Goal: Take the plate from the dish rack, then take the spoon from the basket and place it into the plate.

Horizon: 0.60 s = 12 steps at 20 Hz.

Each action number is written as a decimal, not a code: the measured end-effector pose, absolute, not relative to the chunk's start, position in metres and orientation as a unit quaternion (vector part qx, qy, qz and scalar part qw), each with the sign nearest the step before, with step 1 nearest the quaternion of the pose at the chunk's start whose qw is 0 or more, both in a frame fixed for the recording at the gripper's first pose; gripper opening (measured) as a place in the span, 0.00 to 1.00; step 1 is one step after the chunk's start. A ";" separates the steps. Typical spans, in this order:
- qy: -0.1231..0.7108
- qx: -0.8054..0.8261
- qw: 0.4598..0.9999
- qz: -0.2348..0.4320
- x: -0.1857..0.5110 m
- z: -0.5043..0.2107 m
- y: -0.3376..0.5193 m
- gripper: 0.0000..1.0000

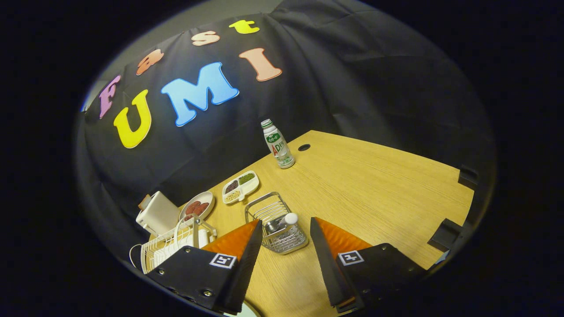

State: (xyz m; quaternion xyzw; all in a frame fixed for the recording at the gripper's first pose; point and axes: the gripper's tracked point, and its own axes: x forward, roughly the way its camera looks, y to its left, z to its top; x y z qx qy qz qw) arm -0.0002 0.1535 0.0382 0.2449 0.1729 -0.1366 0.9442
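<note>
Gripper (286, 229) held above a wooden table (374, 189), tilted so that the scene leans; its two fingers stand apart with a wide gap and press on nothing. No hand or sleeve of the person can be made out, so the pose of the hand cannot be told.

Between the fingertips and just ahead of them: a wire basket (275, 222) standing on the table, with the spoon (282, 222) inside it, its pale rounded end uppermost at the basket's rim.

At the very base of the view, between the roots of the fingers: a pale curved edge, the plate (244, 311), lying flat on the table, most of it cut off.

Beside the left finger and partly hidden behind it: a white wire dish rack (165, 248) with a raised loop handle.

Beyond the rack, near the booth wall: a white box-like item (157, 214), then a small oval dish (197, 207) of reddish-brown pieces, then a divided dish (240, 186) holding dark, green and pale contents.

Farther off, well apart from the basket: a small bottle (278, 144) standing upright with a green cap, and just beside it a round hole (304, 147) in the tabletop
</note>
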 end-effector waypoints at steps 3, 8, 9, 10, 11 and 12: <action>0.171 0.238 0.945 -0.147 0.009 0.033 0.145 0.59; 0.184 0.230 0.945 -0.140 0.023 0.026 0.149 0.42; 0.185 0.223 0.946 -0.144 0.024 0.025 0.147 0.23; 0.182 0.228 0.948 -0.132 0.025 0.029 0.150 0.23; 0.167 0.235 0.950 -0.116 0.029 0.039 0.157 0.17; 0.171 0.221 0.952 -0.122 0.029 0.041 0.158 0.16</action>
